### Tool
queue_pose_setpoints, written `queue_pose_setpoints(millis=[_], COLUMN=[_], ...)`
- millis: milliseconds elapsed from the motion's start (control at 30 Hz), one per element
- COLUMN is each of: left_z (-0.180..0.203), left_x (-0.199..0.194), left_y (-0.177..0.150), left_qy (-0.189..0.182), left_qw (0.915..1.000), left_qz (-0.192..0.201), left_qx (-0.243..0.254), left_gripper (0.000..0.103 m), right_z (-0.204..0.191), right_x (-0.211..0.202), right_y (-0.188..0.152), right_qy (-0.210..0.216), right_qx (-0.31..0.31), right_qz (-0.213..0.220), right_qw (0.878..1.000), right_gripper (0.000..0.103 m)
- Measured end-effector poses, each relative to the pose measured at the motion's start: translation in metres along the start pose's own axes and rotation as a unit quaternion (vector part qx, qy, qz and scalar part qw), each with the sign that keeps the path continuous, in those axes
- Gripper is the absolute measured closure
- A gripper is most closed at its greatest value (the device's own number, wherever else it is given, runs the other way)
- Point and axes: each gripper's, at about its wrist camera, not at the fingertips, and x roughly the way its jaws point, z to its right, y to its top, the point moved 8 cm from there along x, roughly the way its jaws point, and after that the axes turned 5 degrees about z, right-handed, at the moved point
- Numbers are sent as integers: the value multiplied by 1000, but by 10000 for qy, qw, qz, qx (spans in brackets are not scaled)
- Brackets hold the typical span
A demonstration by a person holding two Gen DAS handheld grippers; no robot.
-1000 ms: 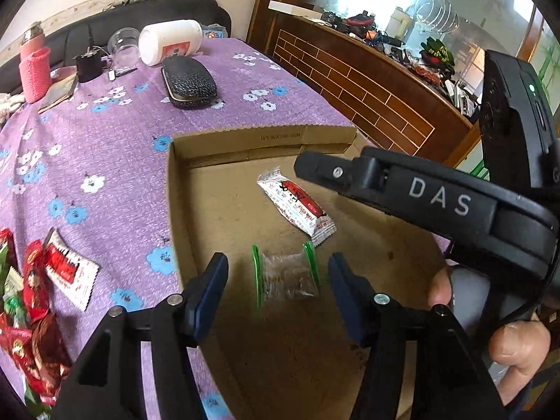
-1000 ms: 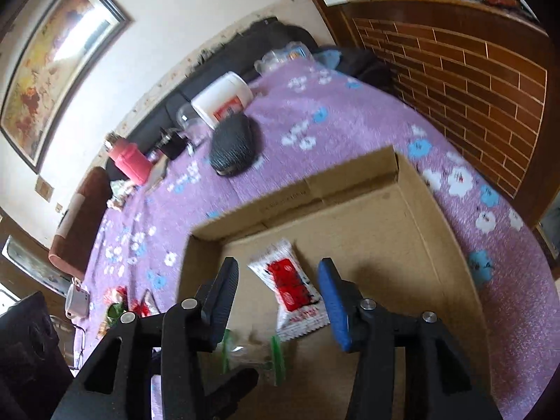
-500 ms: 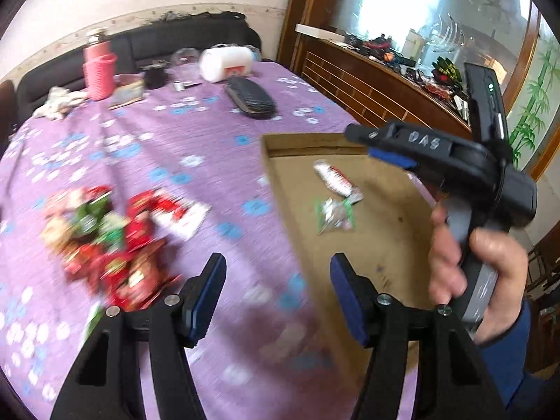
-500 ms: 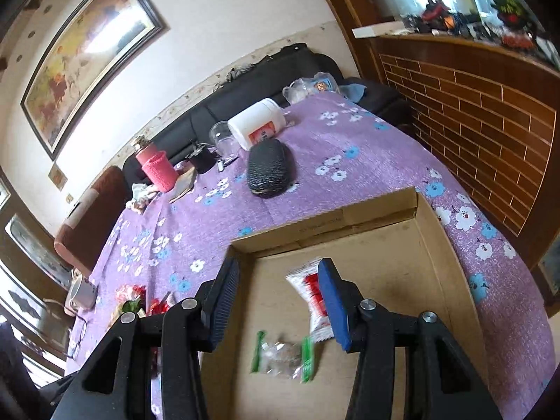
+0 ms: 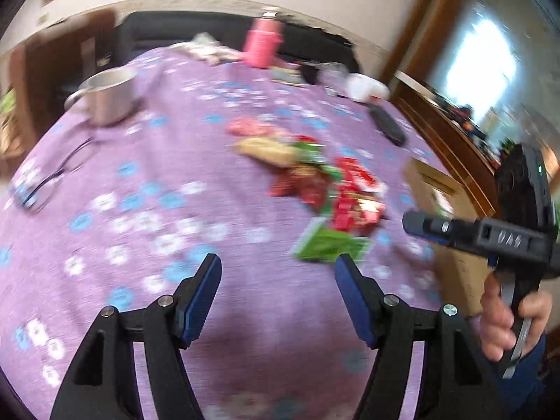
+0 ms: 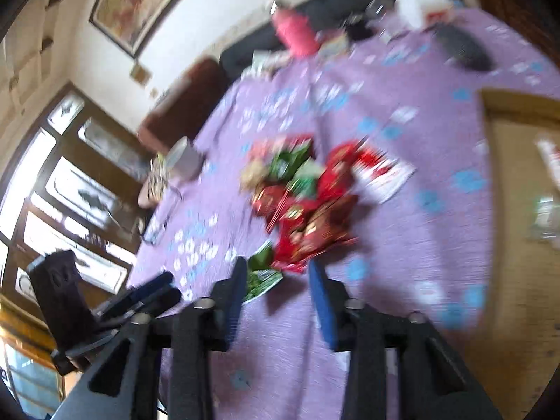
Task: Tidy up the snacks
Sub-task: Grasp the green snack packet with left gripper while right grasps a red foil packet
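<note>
My left tongs (image 5: 278,281) are spread and opening with nothing between them, over bare purple cloth on the desk (image 5: 147,182). My right tongs (image 6: 276,283) are closing on nothing, their tips just short of the snack pile (image 6: 304,196). That blurred pile lies mid-desk, and the cardboard box (image 6: 518,252) sits to its right with two packets inside.
</note>
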Motion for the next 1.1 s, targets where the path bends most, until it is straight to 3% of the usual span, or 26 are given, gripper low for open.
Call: queue_pose_setpoints(millis=[133, 233, 267, 333, 467, 633, 700, 867, 933, 1000, 1033, 1100], left_z=[-28, -36, -38, -37, -25, 17, 33, 58, 58, 58, 57, 53], left_x=[-2, -3, -2, -1, 3, 18, 26, 54, 67, 72, 74, 73], left_y=[-5, -6, -7, -7, -6, -9, -13, -23, -25, -21, -20, -17], left_qy=[-25, 13, 5, -75, -189, -399, -425, 138, 436, 494, 566, 621], left_qw=[9991, 9992, 9991, 9990, 9991, 9984, 9977, 9961, 9941, 9942, 9936, 9938], left_qz=[-92, -86, -108, -140, -168, -400, -516, -650, -710, -612, -589, -368], left_qx=[-403, -398, -404, -426, -329, -25, 115, 588, 697, 733, 781, 843], left_gripper=[36, 36, 36, 36, 36, 35, 30, 29, 29, 29, 31, 50], right_z=[-4, -35, -50, -59, -39, 18, 33, 46, 45, 44, 42, 42], right_x=[33, 38, 39, 35, 10, 6, 15, 27, 33, 36, 40, 45], right_y=[-10, -29, -40, -41, -5, 34, 33, 27, 27, 28, 28, 24], right_qy=[-212, 157, 486, 592, -102, -729, -758, -561, -592, -592, -654, -666], right_qx=[172, -196, -356, -487, -645, 285, 602, 822, 728, 557, 445, 354], right_qz=[-221, -412, -623, -615, 74, 500, 488, 439, 394, 392, 360, 335], right_qw=[9994, 9988, 9962, 9952, 9978, 9957, 9941, 9941, 9948, 9959, 9962, 9966], right_gripper=[78, 78, 78, 77, 78, 78, 78, 76, 69, 63, 62, 62])
